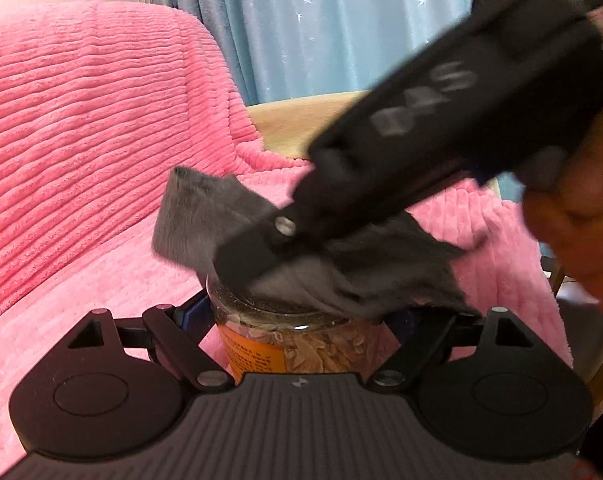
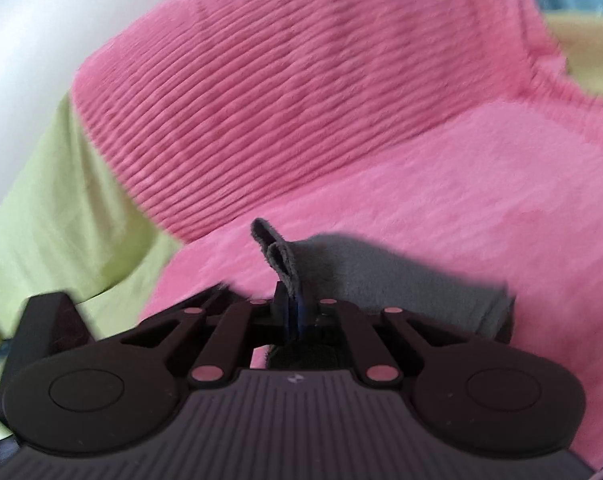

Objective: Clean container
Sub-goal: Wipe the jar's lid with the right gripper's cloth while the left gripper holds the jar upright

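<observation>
Grey cloth (image 1: 301, 276) lies pressed on the lid of the upright jar (image 1: 297, 344), pinched in the right gripper (image 1: 241, 264) directly above. The left gripper (image 1: 297, 320) clamps the jar's sides over the pink blanket (image 1: 81, 140).

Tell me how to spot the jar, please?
Find the big pink blanket. In front of it, the left gripper clamps the jar, under a grey cloth. It is the only clear thing, with an orange label and tan flakes inside.

Cloth (image 1: 301, 264) atop jar (image 1: 297, 340)
</observation>
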Available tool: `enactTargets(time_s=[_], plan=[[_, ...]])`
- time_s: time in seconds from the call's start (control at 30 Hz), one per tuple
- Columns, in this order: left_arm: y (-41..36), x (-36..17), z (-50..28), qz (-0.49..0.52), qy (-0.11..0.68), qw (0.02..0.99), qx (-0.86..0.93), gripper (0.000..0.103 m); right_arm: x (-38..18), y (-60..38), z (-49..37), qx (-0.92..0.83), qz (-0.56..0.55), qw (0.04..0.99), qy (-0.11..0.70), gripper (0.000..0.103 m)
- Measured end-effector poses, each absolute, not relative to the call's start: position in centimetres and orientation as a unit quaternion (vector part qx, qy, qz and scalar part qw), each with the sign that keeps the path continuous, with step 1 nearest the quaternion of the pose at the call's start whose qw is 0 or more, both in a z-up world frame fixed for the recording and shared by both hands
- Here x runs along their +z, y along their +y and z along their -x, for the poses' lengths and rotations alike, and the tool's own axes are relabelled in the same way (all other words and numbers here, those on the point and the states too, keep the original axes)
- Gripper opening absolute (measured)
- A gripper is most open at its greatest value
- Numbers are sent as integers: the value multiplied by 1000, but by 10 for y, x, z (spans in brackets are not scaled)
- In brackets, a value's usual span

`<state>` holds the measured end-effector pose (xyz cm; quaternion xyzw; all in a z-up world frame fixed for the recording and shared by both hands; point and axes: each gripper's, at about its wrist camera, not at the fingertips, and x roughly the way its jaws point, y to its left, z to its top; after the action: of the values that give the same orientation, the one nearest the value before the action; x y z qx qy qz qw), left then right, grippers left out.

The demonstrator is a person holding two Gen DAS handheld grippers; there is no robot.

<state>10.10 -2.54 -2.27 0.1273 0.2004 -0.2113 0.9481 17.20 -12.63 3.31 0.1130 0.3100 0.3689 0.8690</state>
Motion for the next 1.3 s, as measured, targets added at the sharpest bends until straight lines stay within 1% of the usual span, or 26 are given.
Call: enactTargets(time_s=[0.13, 0.3, 0.4, 0.53, 0.83, 1.03, 1.3], plan=[[-22, -22, -104, -121, 202, 948, -213, 85, 37, -130, -173, 340, -83, 891, 290, 1], [-20, -20, -104, -121, 204, 947, -218, 85, 41, -138, -160, 339, -37, 892, 298, 1], [-19, -19, -105, -122, 205, 947, -217, 85, 42, -145, -155, 360, -44, 876, 318, 1], [-19, -17, -105, -121, 207, 946, -216, 85, 37, -145, -156, 400, -80, 850, 333, 2], [-20, -17, -103, -115, 212, 947, -214, 85, 27, -129, -162, 410, -122, 845, 320, 1], [-22, -19, -102, -114, 213, 947, -212, 85, 25, -126, -168, 391, -119, 862, 301, 1], [-23, -23, -103, -121, 210, 946, -216, 85, 30, -132, -163, 368, -53, 887, 275, 1]])
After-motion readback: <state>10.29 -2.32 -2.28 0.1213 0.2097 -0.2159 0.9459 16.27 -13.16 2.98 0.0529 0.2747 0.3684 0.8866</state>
